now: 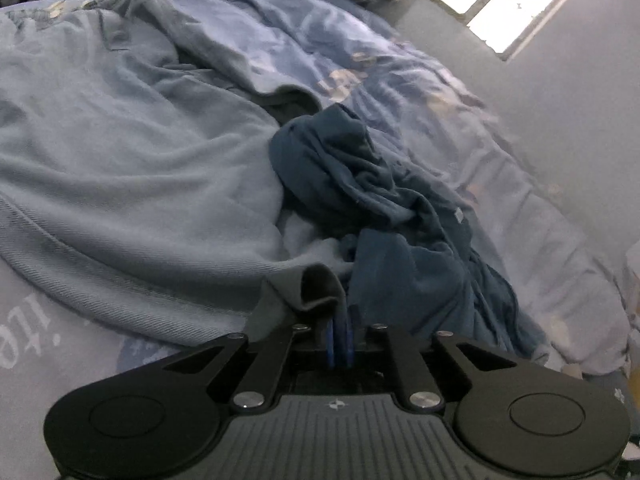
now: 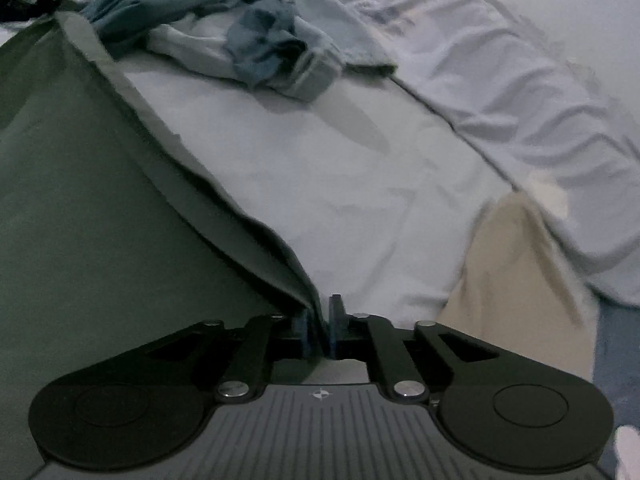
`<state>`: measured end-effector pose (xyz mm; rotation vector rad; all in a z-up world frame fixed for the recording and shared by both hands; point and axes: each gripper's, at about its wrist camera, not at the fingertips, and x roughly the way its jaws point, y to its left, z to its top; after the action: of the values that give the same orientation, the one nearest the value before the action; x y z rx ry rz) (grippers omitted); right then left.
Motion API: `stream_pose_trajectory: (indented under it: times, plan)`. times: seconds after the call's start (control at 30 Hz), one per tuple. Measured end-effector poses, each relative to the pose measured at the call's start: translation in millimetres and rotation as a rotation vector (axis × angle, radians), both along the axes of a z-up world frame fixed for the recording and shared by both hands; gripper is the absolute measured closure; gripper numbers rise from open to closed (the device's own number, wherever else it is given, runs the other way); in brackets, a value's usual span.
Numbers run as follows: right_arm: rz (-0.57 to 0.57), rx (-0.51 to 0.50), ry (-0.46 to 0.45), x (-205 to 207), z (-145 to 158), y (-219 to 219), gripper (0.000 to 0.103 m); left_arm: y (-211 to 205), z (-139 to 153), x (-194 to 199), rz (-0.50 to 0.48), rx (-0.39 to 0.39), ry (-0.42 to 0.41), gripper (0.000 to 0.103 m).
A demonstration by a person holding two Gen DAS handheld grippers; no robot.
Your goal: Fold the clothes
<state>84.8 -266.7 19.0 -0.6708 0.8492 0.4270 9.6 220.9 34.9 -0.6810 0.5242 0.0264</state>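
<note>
Left wrist view: the left gripper (image 1: 340, 334) is closed on a curled edge of the pale blue sweatshirt (image 1: 132, 184), which lies spread and rumpled on the bed (image 1: 500, 152) beside a crumpled dark blue garment (image 1: 384, 208); so little cloth sits between the blue pads that a pull could slip it free, and the dark garment may drag along where the two touch. Right wrist view: the right gripper (image 2: 319, 330) pinches the hem of a lifted dark green cloth (image 2: 88, 184), whose far end is cut off at the frame's left, so it cannot be identified as a garment. A tan fabric (image 2: 516, 280) lower right is blurred.
</note>
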Motion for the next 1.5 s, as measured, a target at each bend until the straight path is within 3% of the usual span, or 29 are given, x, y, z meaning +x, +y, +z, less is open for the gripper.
stream_pose_trajectory:
  times: [0.1,0.23,0.43,0.57,0.73,0.9,1.07,1.37,1.5]
  plan:
    - [-0.067,0.045,-0.012,6,4,-14,0.070,-1,-14,8,-0.017,0.034,0.001,0.091]
    - [-0.183,0.028,-0.052,5,11,-33,0.070,3,-5,-9,0.041,0.080,-0.042,0.065]
    - [-0.127,0.086,-0.098,-25,30,-16,0.069,-1,17,-34,0.007,0.079,-0.114,0.056]
    - [-0.003,0.107,-0.119,-45,36,29,0.068,-25,16,-52,-0.079,0.085,-0.110,0.055]
    - [0.172,0.115,-0.173,-72,34,103,0.068,-62,5,-71,-0.221,0.199,-0.088,0.055]
    - [0.351,0.012,-0.240,-89,14,167,0.068,-72,-13,-76,-0.294,0.235,-0.044,0.055]
    - [0.364,-0.098,-0.352,-83,-6,196,0.062,-70,-20,-77,-0.294,0.262,-0.043,0.055]
    - [0.443,-0.196,-0.374,-69,-19,209,0.058,-69,-26,-80,-0.312,0.281,-0.059,0.055]
    - [0.391,-0.211,-0.391,-40,-5,210,0.058,-70,-27,-81,-0.316,0.294,-0.064,0.055]
